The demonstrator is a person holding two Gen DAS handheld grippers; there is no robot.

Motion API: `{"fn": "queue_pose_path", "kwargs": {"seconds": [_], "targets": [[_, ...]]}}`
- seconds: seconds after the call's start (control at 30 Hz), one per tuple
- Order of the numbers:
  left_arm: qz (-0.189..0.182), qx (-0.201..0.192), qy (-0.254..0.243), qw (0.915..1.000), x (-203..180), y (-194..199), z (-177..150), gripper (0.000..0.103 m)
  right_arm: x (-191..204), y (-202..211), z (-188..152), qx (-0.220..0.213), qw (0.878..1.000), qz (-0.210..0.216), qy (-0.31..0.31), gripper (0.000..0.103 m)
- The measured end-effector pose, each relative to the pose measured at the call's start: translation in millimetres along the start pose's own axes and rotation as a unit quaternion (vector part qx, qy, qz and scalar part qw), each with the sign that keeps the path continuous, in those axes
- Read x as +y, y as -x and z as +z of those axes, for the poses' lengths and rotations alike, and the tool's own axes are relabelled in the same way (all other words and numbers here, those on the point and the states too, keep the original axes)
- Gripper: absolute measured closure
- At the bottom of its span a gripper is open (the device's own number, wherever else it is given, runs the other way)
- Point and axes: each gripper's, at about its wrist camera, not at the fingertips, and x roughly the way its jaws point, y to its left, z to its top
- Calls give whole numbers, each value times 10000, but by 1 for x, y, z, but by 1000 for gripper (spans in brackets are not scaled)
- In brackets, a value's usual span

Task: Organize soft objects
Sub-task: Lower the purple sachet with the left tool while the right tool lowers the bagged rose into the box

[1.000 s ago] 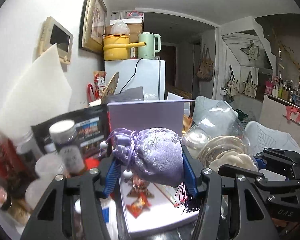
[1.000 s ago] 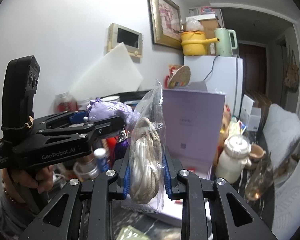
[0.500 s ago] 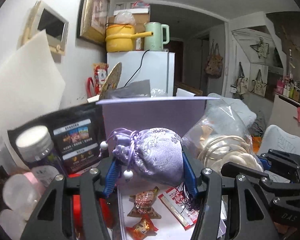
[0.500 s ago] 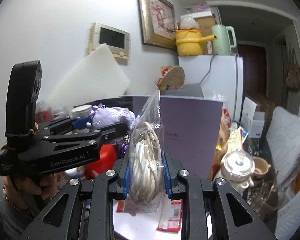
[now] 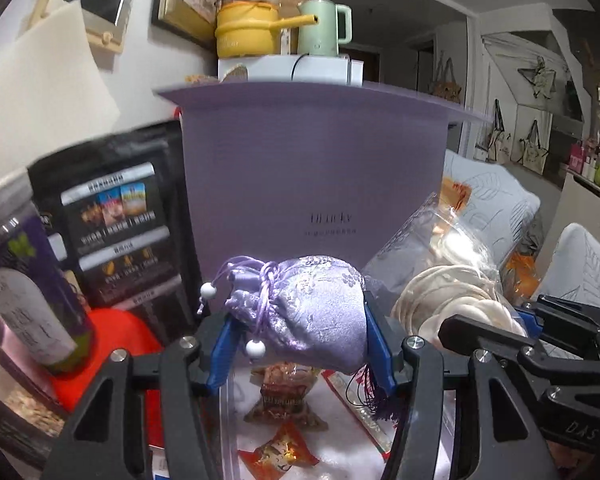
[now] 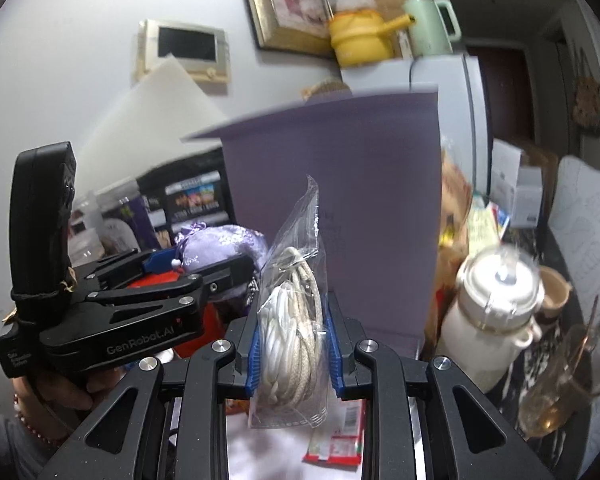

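My left gripper point(image 5: 298, 346) is shut on a lilac brocade drawstring pouch point(image 5: 312, 320) with white beads and a purple tassel. It hangs over the white floor of an open lilac box point(image 5: 312, 184), whose lid stands upright behind. My right gripper point(image 6: 292, 344) is shut on a clear plastic bag of coiled cream rope point(image 6: 292, 320), also above the box point(image 6: 380, 208). The two grippers sit side by side: the rope bag point(image 5: 452, 300) shows at the right of the left wrist view, the pouch point(image 6: 220, 244) at the left of the right wrist view.
Snack packets point(image 5: 284, 396) and a red-edged sachet point(image 6: 332, 440) lie on the box floor. A jar point(image 5: 24, 288), a black pouch point(image 5: 116, 224) and a red object point(image 5: 112, 344) crowd the left. A white lidded pot point(image 6: 496, 308) and a glass cup point(image 6: 560, 384) stand right of the box.
Both grippers have moved forward and down toward the open lilac box, whose lid now fills much more of each view. Each still holds its item.
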Motion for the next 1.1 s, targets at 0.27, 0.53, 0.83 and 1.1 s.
{"fn": "queue_pose_path", "kwargs": {"seconds": [0.27,0.53,0.83,1.1], "targets": [[155,371,-94,9991,-3,-31,-12,47,-13,-32,-12,495,9986,-143,-104,77],[170,844,-19,9963,-3,-62,-19,47,-26,-49,-22,806,9962,-208,-240,77],[234,1283,-120,9914,-13,-90,-27,47,-31,-71,-34,1228,9915,-249,-352,77],[255,1626,-165,9862,-18,-116,-28,47,-41,-88,-46,1569,9856,-307,-549,77]]}}
